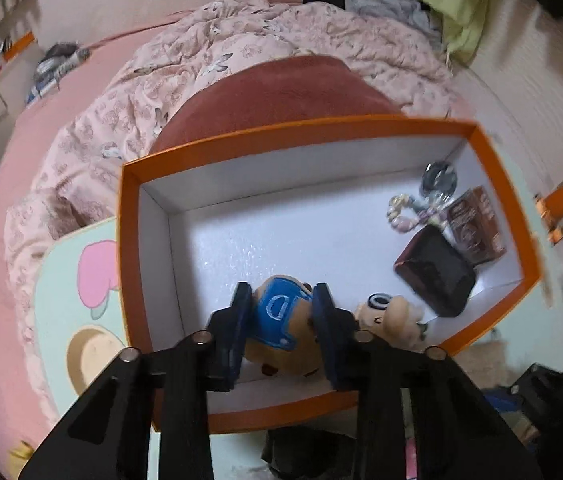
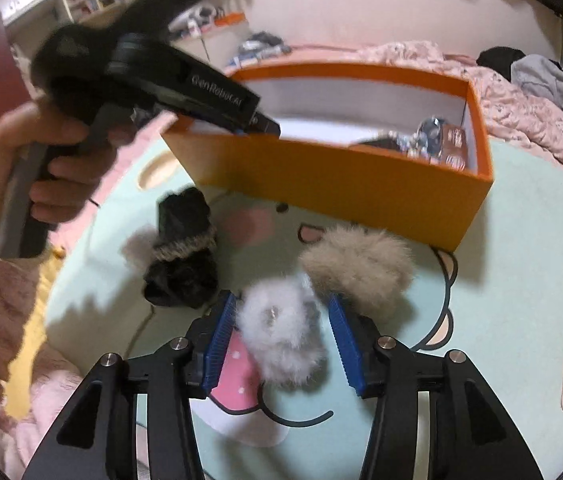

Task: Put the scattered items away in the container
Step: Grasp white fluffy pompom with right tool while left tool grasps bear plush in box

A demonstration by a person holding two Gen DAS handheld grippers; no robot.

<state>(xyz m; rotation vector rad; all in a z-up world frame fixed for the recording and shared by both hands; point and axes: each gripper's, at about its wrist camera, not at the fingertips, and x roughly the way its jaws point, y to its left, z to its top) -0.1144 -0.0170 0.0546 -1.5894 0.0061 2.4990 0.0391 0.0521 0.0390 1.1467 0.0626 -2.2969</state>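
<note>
Grippers differ: left gripper (image 1: 281, 312) clamps the blue-bibbed plush bear (image 1: 281, 320) inside the orange cardboard box (image 1: 297, 130); right gripper (image 2: 281, 328), apart, should centre on the white fluffy pompom (image 2: 281, 336) before closing.

A mint-green cartoon-printed lap table (image 2: 501, 280) carries an orange cardboard box (image 2: 341, 184) at twelve o'clock, fluffy white (image 2: 281, 332) and beige (image 2: 357, 268) pompoms centrally, black furry scrunchies (image 2: 181, 256) at nine.

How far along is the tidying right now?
Done: a dark case, brown packet and beads lie in the orange box. In hand: left gripper holds a plush bear inside it; right gripper straddles a white pompom. Left: tan pompom, black scrunchie.
</note>
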